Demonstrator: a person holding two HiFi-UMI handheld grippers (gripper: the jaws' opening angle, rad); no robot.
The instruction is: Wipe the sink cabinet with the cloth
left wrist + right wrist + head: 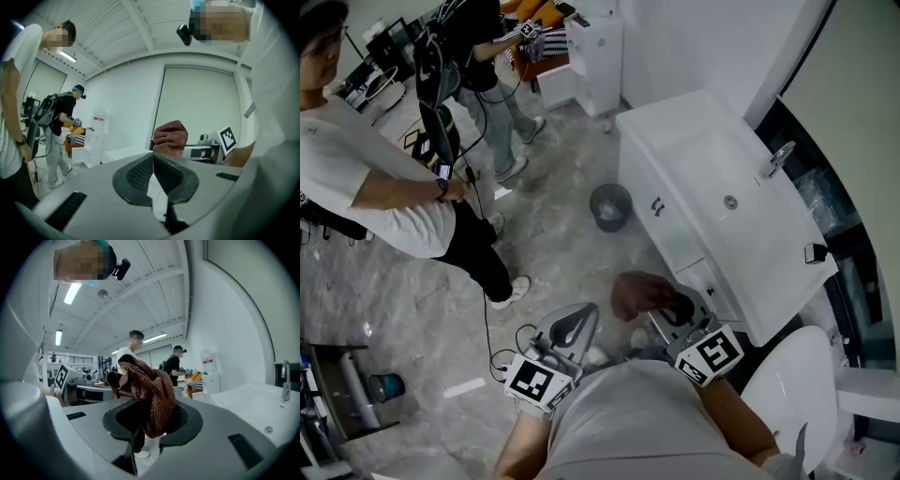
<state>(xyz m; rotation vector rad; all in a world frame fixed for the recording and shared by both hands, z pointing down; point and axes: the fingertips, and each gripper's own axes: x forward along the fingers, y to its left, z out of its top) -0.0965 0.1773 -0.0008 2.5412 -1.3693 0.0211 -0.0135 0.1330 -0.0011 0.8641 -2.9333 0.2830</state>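
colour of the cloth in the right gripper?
Reddish-brown, with a coarse knit texture. The cloth shows best in the right gripper view.

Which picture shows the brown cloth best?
The right gripper view: the cloth fills its middle, pinched in the right gripper, weave clear. The head view shows it as a small bundle from above; the left gripper view shows only its top, farther off.
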